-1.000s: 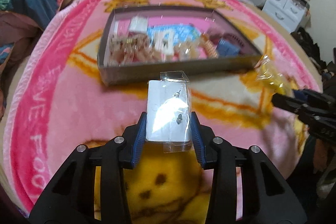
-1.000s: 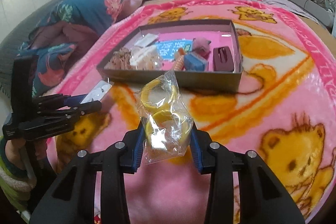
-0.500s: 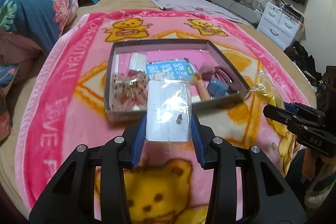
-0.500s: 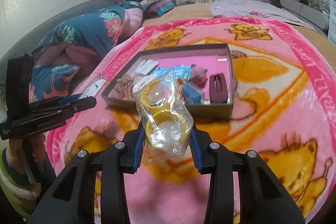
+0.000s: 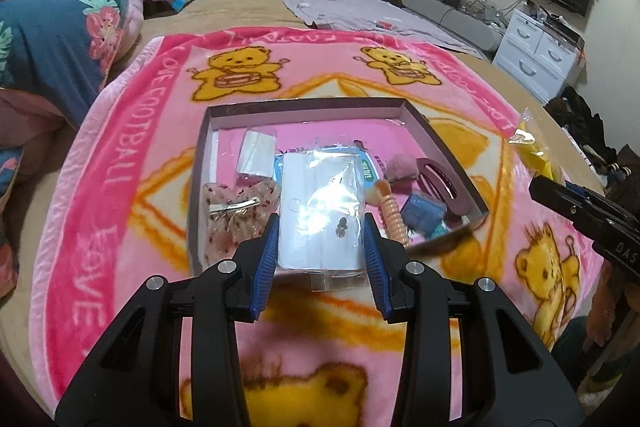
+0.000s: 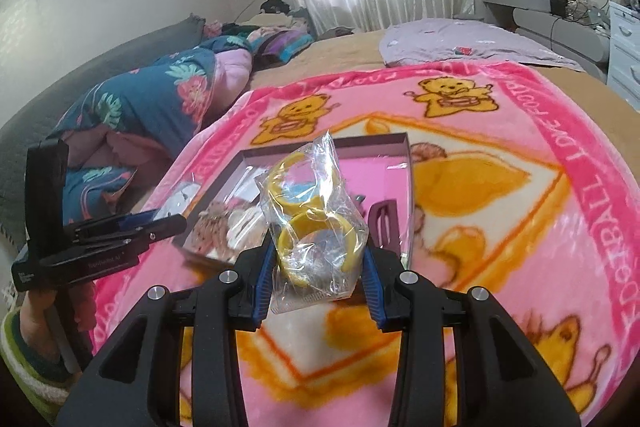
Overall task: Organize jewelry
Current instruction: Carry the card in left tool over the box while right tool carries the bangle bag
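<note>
Both tools are clamped on packets above the blanket: left tool grips an earring card, right tool a bag of yellow rings, each just short of the box. Clips and packets already lie inside the box; these two, perhaps the last, remain.

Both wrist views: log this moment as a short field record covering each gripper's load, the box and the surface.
left gripper: shut on clear plastic sleeve with white earring card
right gripper: shut on clear plastic bag of yellow rings
container: shallow open grey cardboard box on pink teddy-bear blanket
box contents: floral bow hair clip, dark maroon claw clip, blue pouch, peach spiral hair tie
load positions: both held above the blanket, not yet in the box
</note>
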A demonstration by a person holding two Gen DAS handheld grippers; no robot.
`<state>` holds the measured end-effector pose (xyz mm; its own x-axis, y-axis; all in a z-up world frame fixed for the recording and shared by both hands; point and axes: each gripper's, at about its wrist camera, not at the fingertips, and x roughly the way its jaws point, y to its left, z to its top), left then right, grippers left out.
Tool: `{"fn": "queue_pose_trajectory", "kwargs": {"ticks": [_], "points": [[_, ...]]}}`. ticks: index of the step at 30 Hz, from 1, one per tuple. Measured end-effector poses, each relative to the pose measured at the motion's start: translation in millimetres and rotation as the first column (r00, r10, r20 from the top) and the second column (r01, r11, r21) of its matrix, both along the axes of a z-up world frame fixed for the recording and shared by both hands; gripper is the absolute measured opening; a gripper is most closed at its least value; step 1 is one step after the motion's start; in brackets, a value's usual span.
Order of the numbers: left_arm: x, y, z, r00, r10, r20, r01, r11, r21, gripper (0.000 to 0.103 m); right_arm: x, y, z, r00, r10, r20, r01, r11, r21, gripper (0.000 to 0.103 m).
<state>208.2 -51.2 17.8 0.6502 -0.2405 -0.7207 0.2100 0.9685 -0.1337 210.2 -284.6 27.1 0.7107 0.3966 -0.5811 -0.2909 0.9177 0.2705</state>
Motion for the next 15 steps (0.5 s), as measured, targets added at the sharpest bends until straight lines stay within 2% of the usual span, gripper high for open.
{"fn": "queue_pose_trajectory", "kwargs": {"ticks": [10, 15], "points": [[24.5, -15.9, -9.0, 1.0, -0.023, -0.008, 0.023, 1.0, 0.006, 0.032, 32.6, -4.5, 5.3, 0.999, -0.045, 0.008, 0.045, 0.999, -0.006, 0.037], [33.7, -24.4, -19.0, 0.999, -0.038, -0.015, 0.039, 0.999, 0.009, 0.032, 52.3, -6.3, -1.7, 0.997, -0.07, -0.01, 0.07, 0.997, -0.025, 0.037]]}}
